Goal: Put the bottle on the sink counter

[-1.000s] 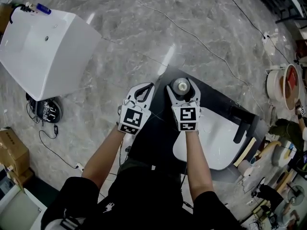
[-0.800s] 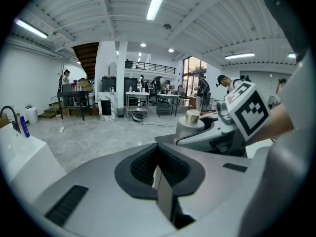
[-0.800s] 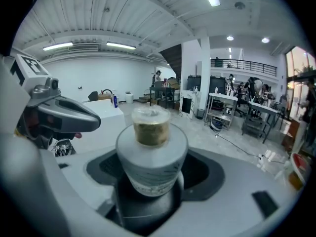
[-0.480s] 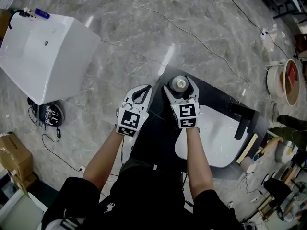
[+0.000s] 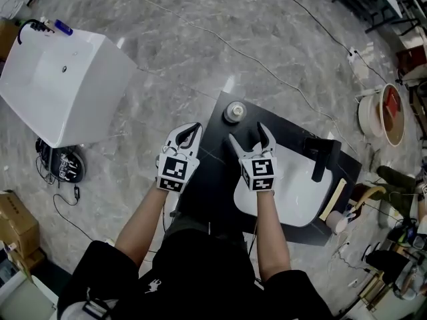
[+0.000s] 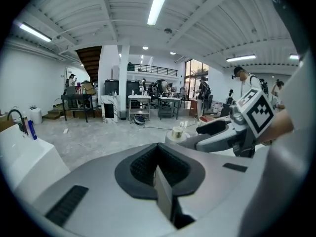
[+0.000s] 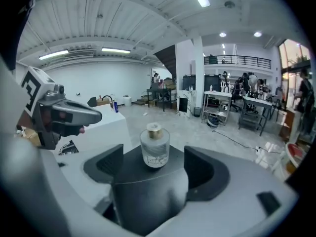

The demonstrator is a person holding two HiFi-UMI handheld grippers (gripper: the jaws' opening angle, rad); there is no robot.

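The bottle is small, clear and round with a gold cap. It stands upright on the far corner of the black sink counter. My right gripper hangs just behind it, jaws wide. They have just been opening, and nothing is between them. In the right gripper view the bottle stands free on the counter, ahead of the right gripper. My left gripper is shut and empty over the counter's left edge. The left gripper view shows the left gripper closed and the bottle beyond.
A white basin with a black faucet fills the counter's right part. A white cabinet unit stands on the marble floor at far left. Cables cross the floor. A bucket and clutter lie at the right.
The right gripper's jaws opened off the bottle and drew back toward me, leaving the bottle standing on the counter corner. The left gripper also pulled back a little.
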